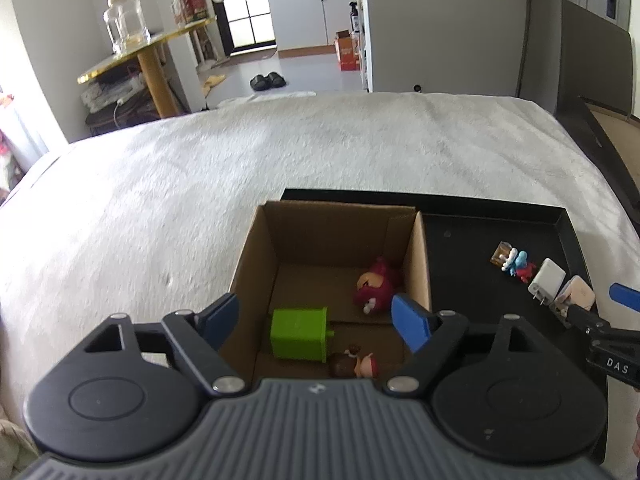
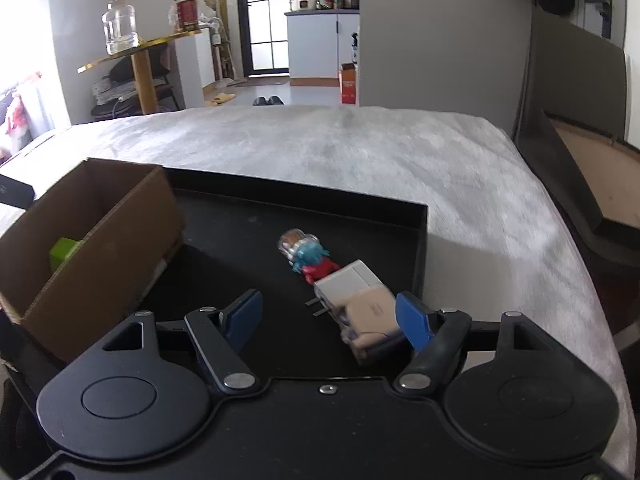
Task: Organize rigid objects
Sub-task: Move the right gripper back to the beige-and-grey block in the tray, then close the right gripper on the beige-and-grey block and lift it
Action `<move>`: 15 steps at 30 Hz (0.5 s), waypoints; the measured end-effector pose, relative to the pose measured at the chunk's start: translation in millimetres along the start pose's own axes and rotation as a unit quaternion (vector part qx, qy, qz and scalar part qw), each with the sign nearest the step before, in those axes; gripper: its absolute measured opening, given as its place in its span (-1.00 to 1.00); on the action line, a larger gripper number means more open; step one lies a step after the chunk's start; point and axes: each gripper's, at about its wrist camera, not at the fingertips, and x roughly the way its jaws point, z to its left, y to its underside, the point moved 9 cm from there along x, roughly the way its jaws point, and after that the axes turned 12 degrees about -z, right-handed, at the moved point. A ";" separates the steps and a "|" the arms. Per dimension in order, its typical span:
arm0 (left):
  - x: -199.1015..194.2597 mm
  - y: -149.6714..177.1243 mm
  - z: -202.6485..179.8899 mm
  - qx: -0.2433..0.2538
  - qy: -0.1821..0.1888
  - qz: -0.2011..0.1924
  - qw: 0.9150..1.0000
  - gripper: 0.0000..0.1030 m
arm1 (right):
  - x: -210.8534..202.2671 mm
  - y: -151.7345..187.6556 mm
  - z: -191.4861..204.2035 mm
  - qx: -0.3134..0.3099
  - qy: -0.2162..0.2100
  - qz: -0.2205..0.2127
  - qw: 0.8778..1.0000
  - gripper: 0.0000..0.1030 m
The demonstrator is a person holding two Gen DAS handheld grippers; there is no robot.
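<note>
My left gripper [image 1: 316,322] is open and empty above the near edge of a brown cardboard box [image 1: 418,256]. In the box lie a green block [image 1: 299,334], a magenta plush figure [image 1: 376,286] and a small doll [image 1: 354,365]. On the black tray [image 1: 452,232] to the right lie a blue and red figure [image 1: 519,266], a white charger [image 1: 546,280] and a beige charger [image 1: 576,294]. My right gripper [image 2: 328,316] is open low over the tray [image 2: 240,240]; its right finger touches the beige charger [image 2: 370,320]. The white charger [image 2: 346,280] and the figure [image 2: 310,256] lie beyond it.
The box and tray rest on a bed with a white fuzzy cover [image 1: 160,200]. The box wall [image 2: 104,248] stands left of my right gripper. A gold side table [image 1: 140,56] with a glass jar stands beyond the bed on the left. A dark board [image 1: 592,64] leans at the right.
</note>
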 end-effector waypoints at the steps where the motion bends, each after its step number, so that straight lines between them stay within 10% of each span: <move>1: -0.9 -1.3 -1.2 0.006 -0.002 -0.005 1.000 0.62 | 1.3 2.6 -3.0 0.000 0.001 0.000 1.000 0.42; 15: 8.9 8.3 -12.2 0.058 -0.017 0.005 0.998 0.66 | 16.4 5.0 -23.5 -0.026 -0.002 -0.025 0.999 0.34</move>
